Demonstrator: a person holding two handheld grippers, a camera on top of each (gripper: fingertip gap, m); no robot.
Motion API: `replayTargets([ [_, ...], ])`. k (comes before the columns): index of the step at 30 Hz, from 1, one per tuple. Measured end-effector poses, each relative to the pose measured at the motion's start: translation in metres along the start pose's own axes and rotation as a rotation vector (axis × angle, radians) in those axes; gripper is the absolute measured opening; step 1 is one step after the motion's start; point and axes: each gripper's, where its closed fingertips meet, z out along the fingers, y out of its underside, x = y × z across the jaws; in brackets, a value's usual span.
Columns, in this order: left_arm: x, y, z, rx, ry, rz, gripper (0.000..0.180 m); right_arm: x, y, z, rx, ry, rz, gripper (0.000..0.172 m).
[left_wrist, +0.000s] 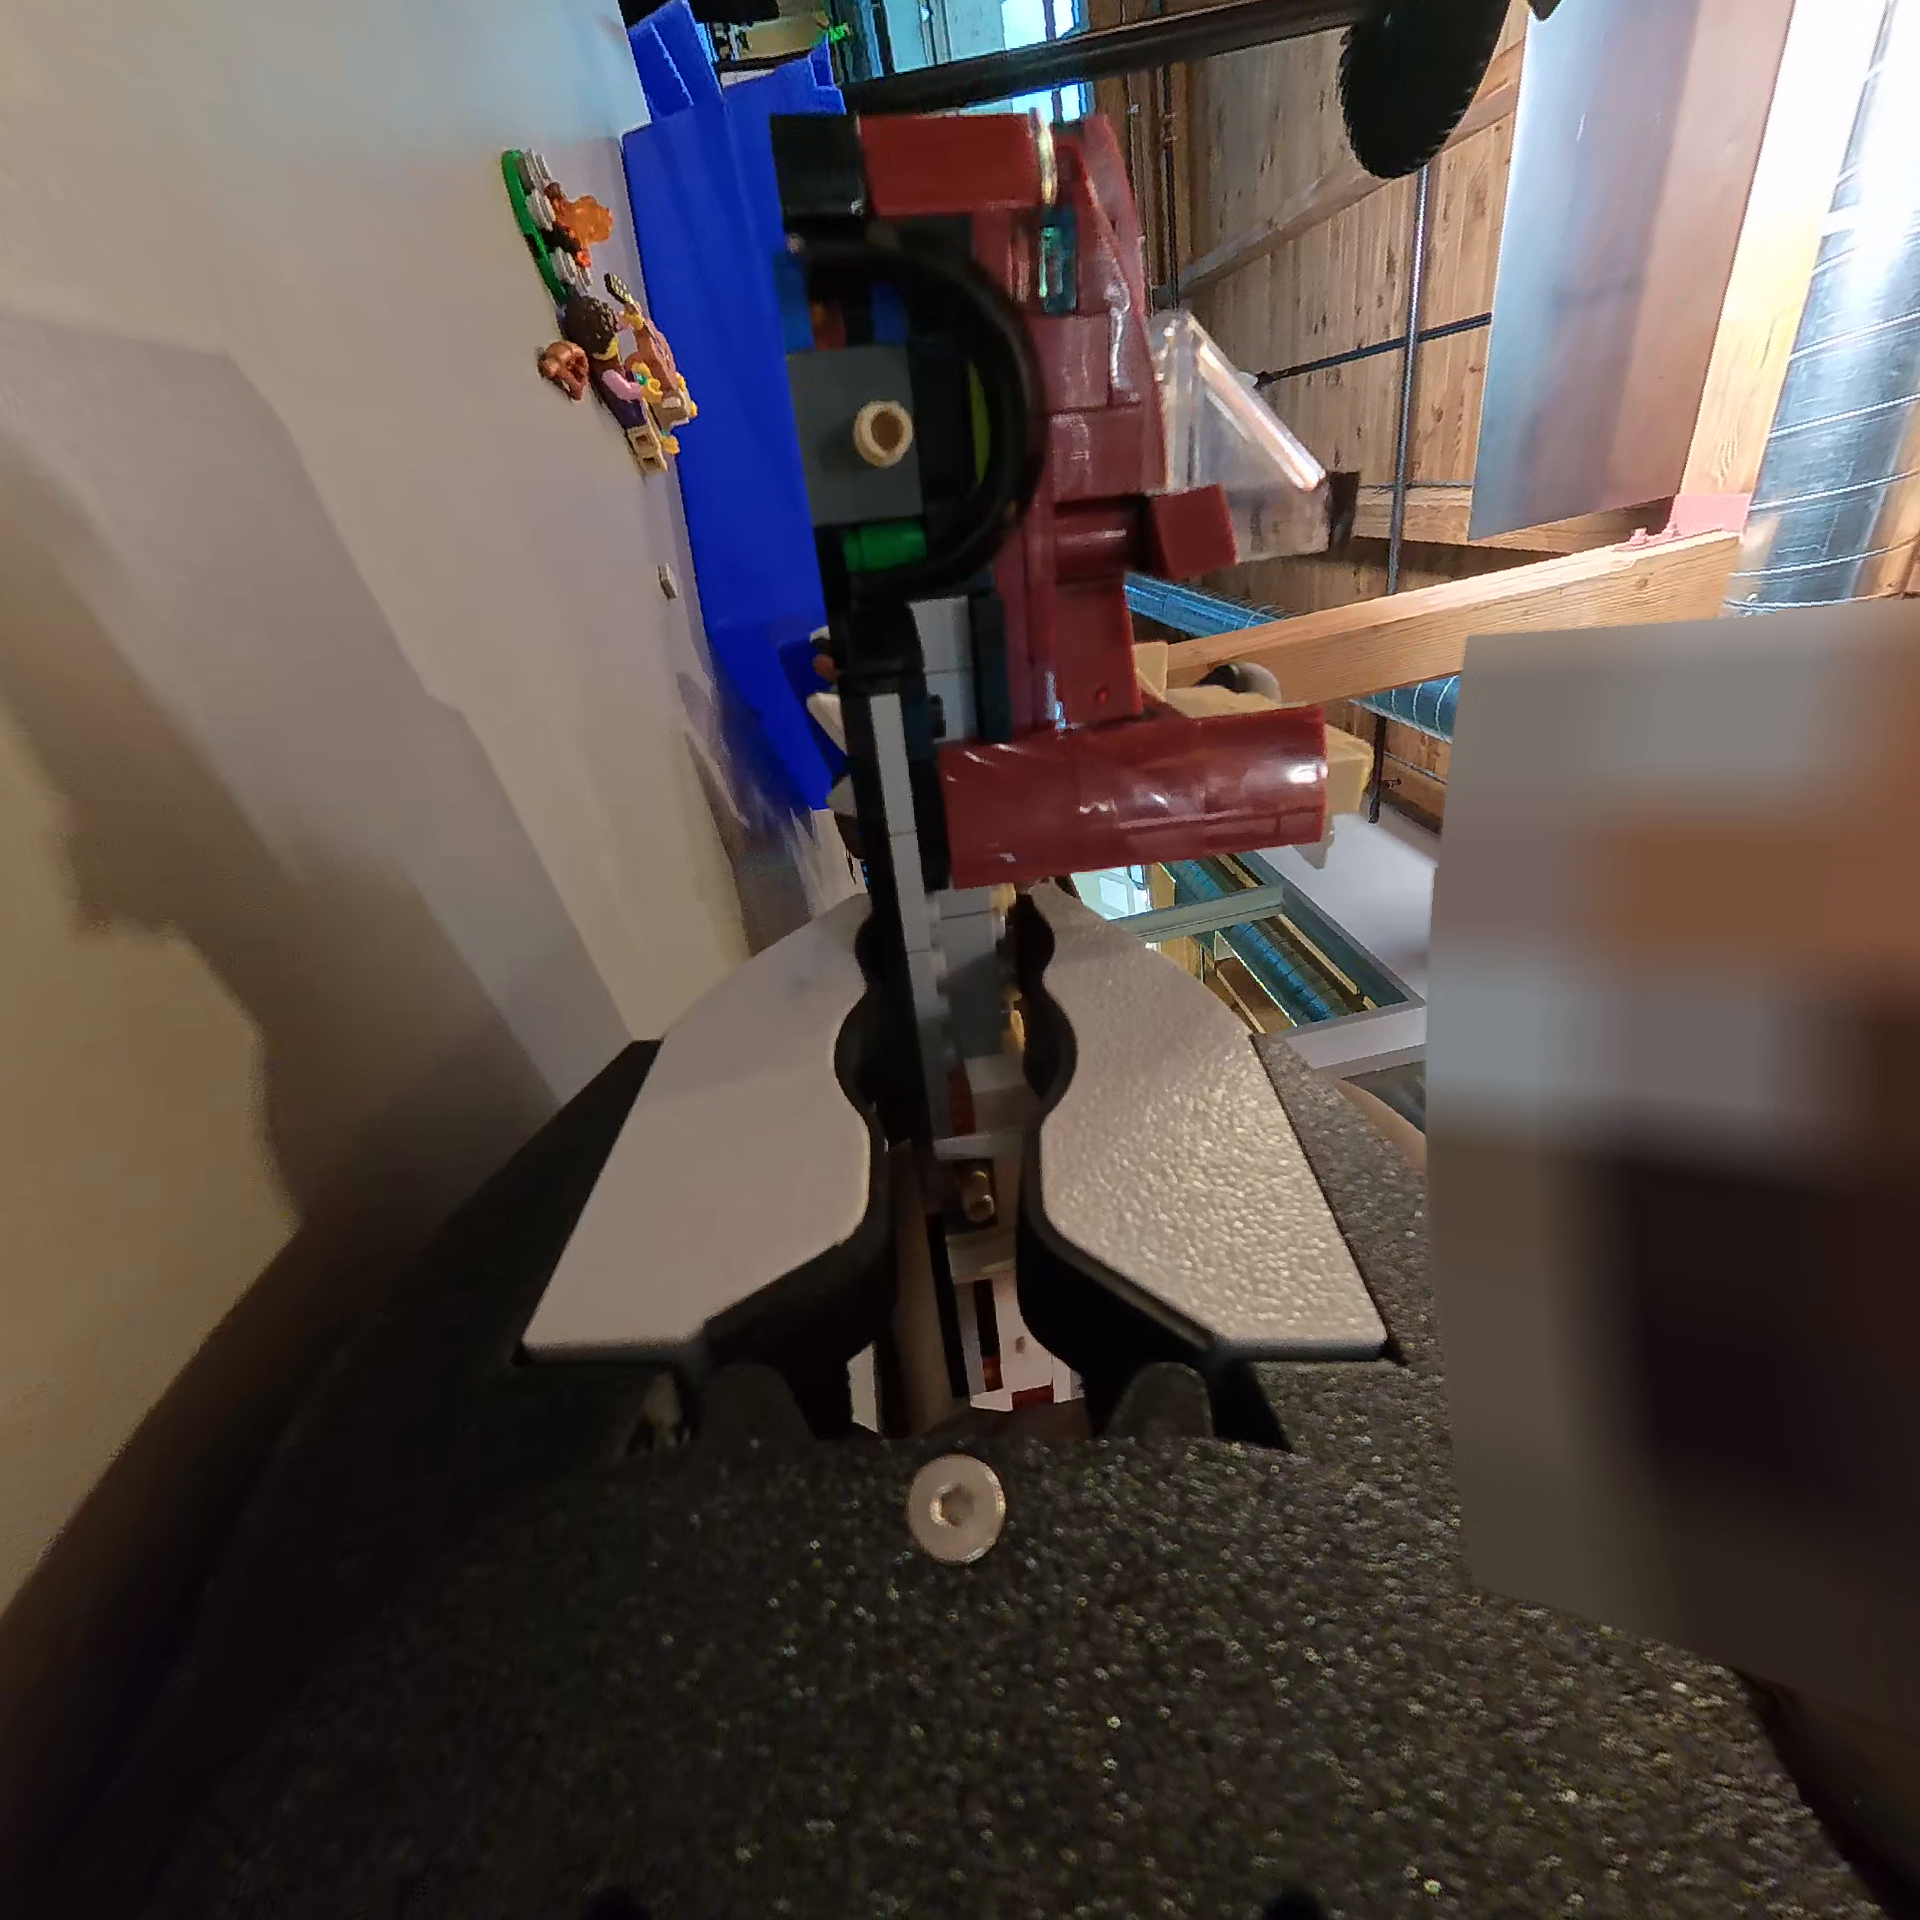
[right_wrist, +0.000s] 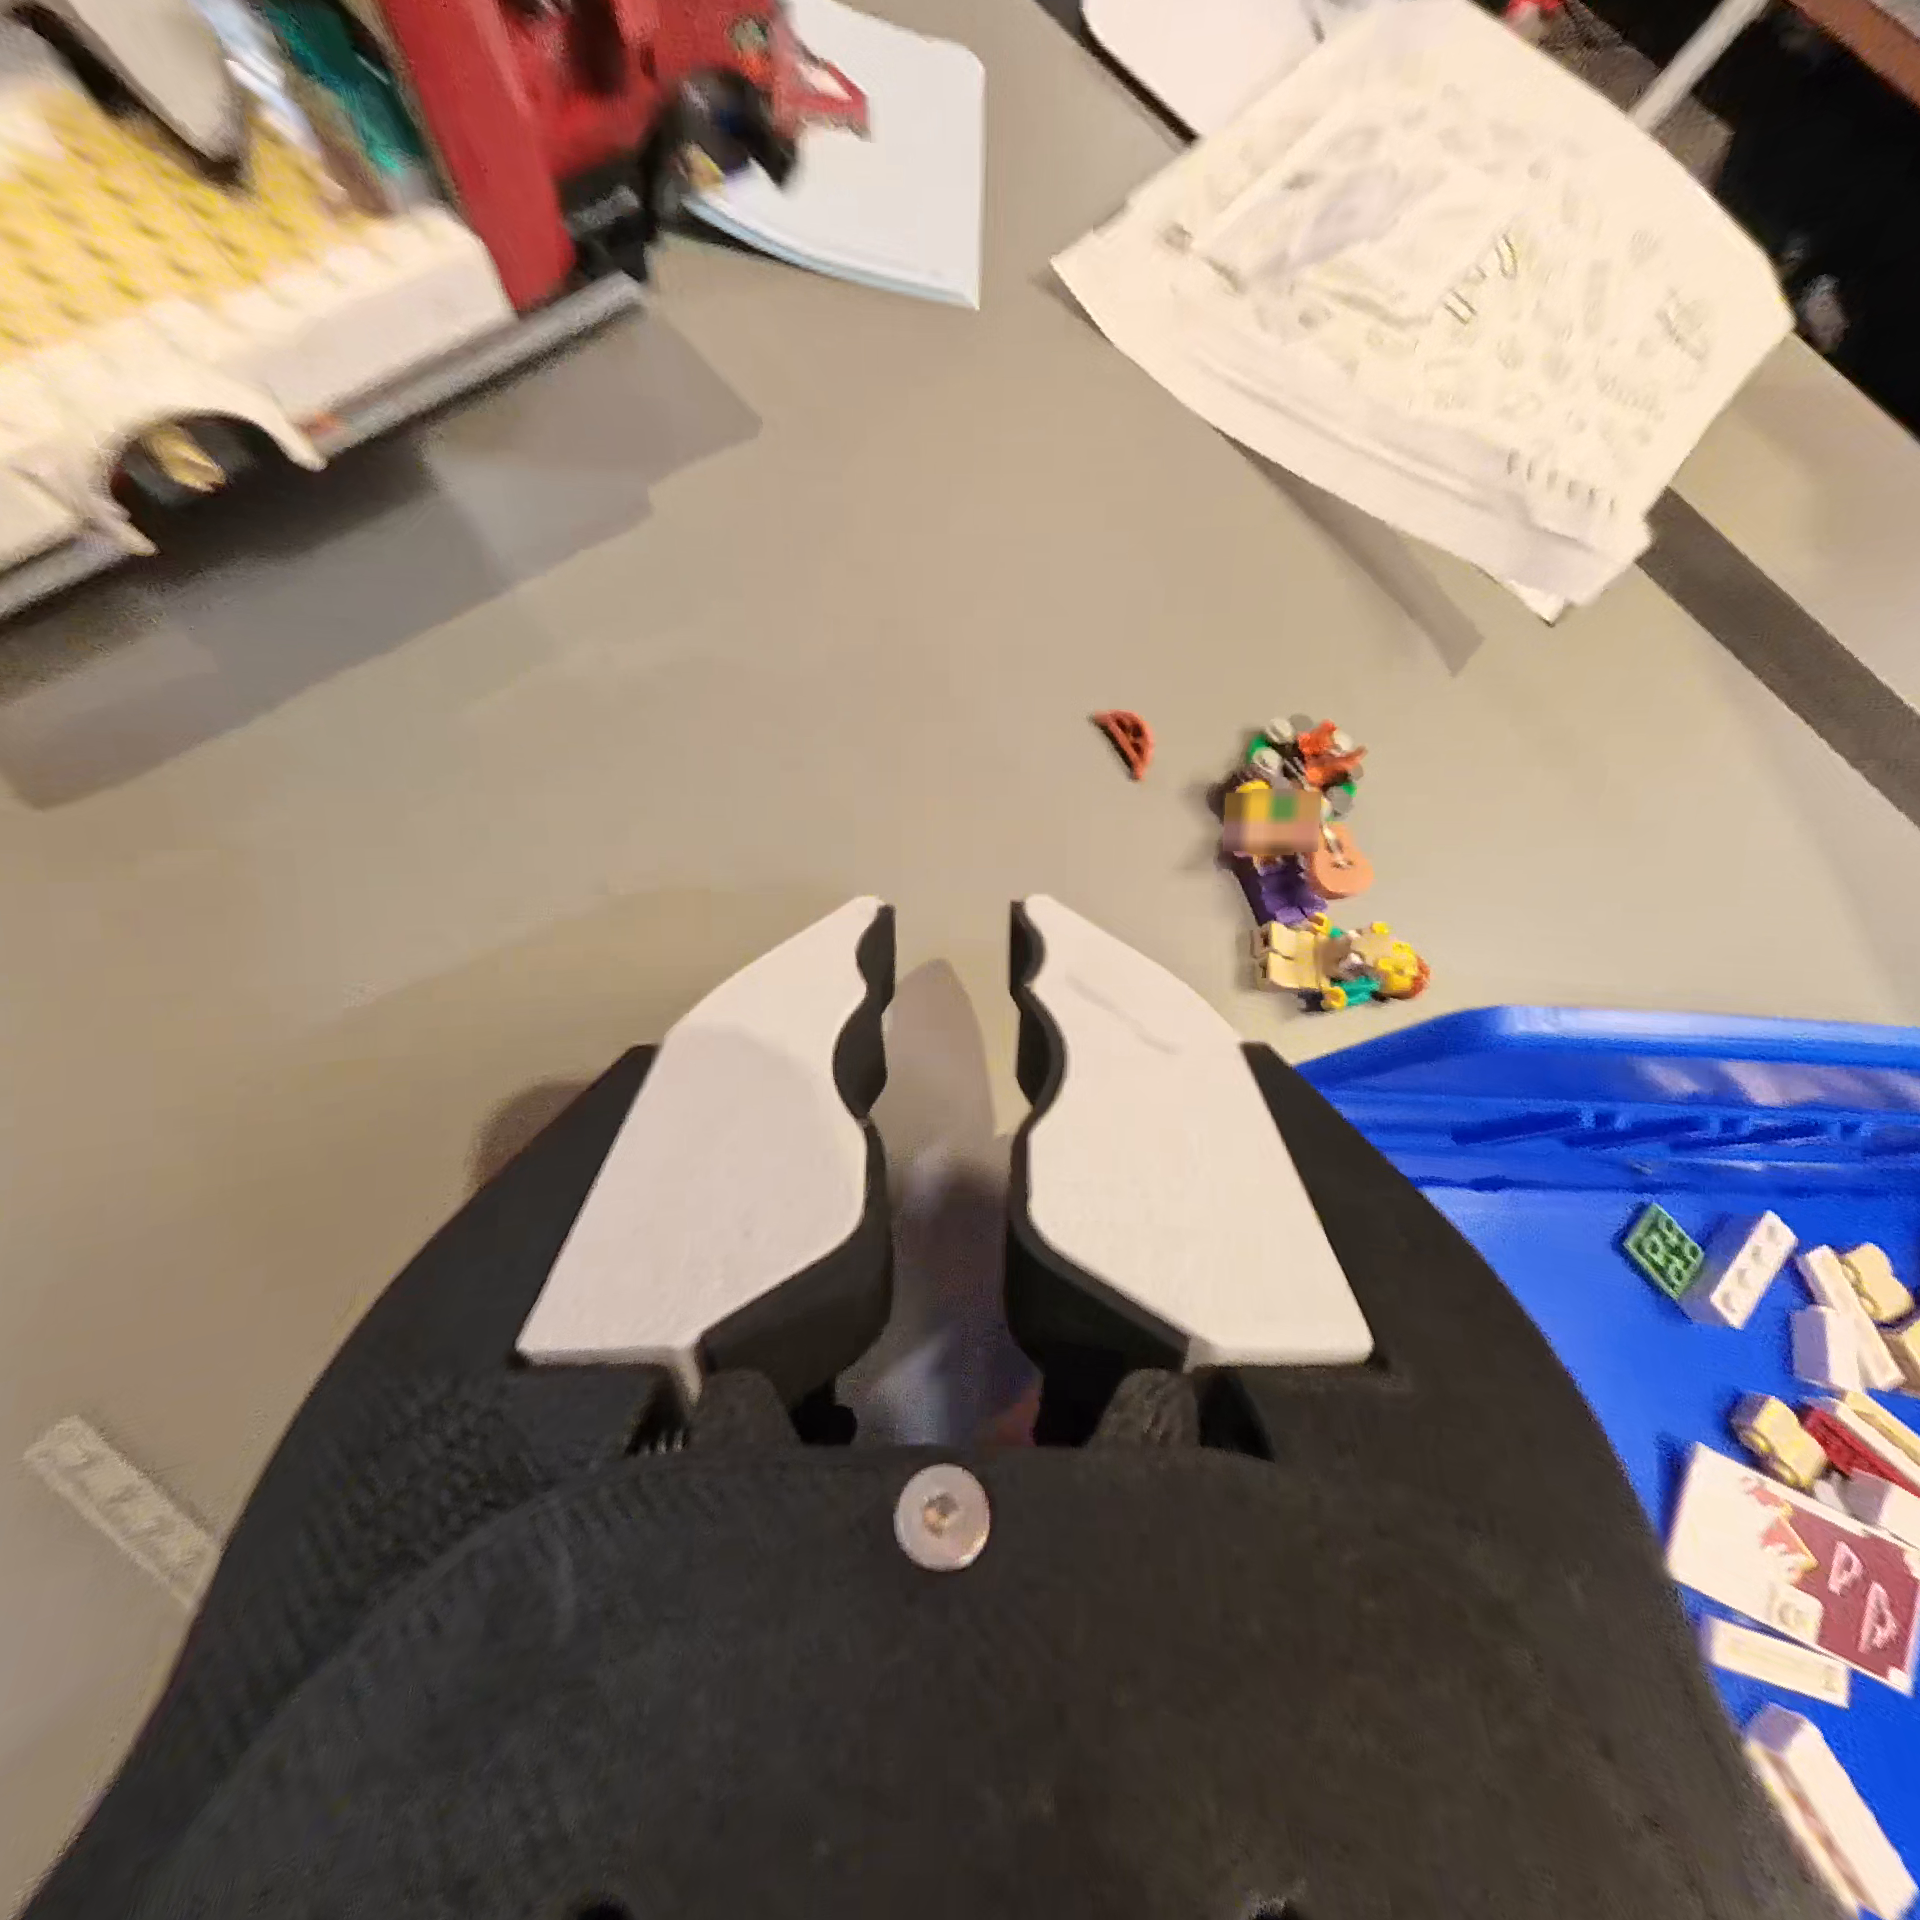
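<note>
- In the left wrist view, the left gripper (left_wrist: 951, 997) has its jaws clamped on a toy-brick model (left_wrist: 1039, 520) in dark red, black and grey. Both grey fingers (left_wrist: 1164, 1122) press on the model's thin grey and black edge, and the model is lifted off the tabletop (left_wrist: 312, 520).
- Beyond it, a cluster of small toy figures (left_wrist: 613, 343) lies on the tabletop beside a blue bin (left_wrist: 727, 416).
- In the right wrist view, the right gripper (right_wrist: 951, 997) hangs over bare tabletop, jaws apart with nothing between them.
- Far left in that view stands a white and red brick-built vehicle (right_wrist: 239, 312), blurred.
- Just right of the fingertips lie a small reddish half-round piece (right_wrist: 1127, 740) and the toy figures.
- Further right, the blue bin holds loose bricks (right_wrist: 1766, 1309).
- At upper right, a sheet of printed paper (right_wrist: 1434, 281) lies on the tabletop.
</note>
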Motion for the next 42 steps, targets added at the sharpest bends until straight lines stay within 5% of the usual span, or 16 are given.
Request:
replayTargets([
  [9, 0.0, 0.001, 0.0, -0.006, -0.001, 0.003, 0.022, 0.039, 0.021, 0.011, -0.129, 0.166, 0.038, 0.019],
  [23, 0.0, 0.001, 0.0, -0.008, 0.0, 0.002, 0.022, 0.031, 0.03, 0.024, -0.126, -0.063, 0.239, 0.029],
  [42, 0.0, 0.002, 0.0, -0.011, -0.002, 0.007, 0.022, 0.037, 0.041, 0.034, -0.223, -0.029, 0.245, 0.014],
])
